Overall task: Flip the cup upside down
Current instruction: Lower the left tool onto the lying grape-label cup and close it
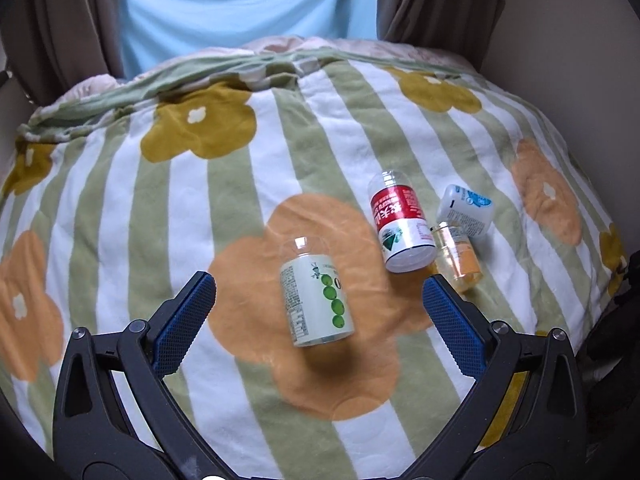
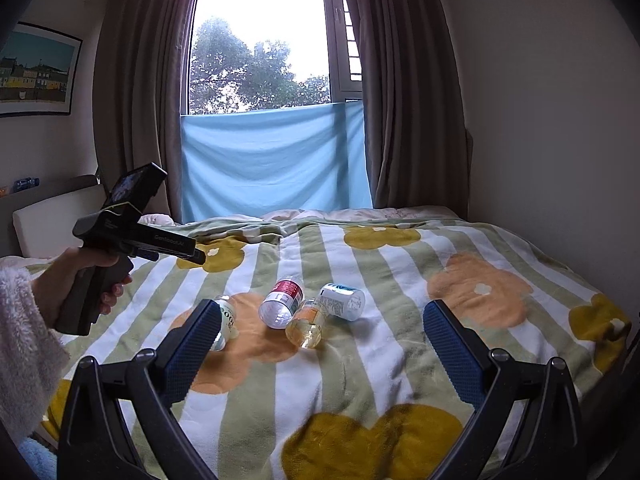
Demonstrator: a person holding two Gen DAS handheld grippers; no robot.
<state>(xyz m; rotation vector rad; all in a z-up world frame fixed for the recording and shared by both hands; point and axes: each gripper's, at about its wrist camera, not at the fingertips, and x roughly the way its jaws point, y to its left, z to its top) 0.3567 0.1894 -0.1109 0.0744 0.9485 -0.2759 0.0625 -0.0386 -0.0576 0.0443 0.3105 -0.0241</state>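
Observation:
Several clear plastic cups lie on their sides on the striped flower blanket (image 1: 120,208). The cup with the green-dot label (image 1: 318,300) lies between and just beyond my open left gripper (image 1: 318,286), apart from both fingers. The red-label cup (image 1: 402,226), the orange-label cup (image 1: 458,258) and the blue-and-white cup (image 1: 466,210) lie close together to its right. In the right wrist view the green-dot cup (image 2: 226,320) is partly hidden by a finger; the red cup (image 2: 282,302), orange cup (image 2: 308,322) and blue-and-white cup (image 2: 342,300) lie ahead. My right gripper (image 2: 318,326) is open, empty, above the blanket. The hand-held left gripper (image 2: 176,252) hovers at left.
The blanket (image 2: 400,352) covers a bed that reaches a window with brown curtains (image 2: 404,100) and a blue cloth (image 2: 272,160). A wall runs along the bed's right side. A headboard (image 2: 52,216) and a framed picture (image 2: 36,68) are at the left.

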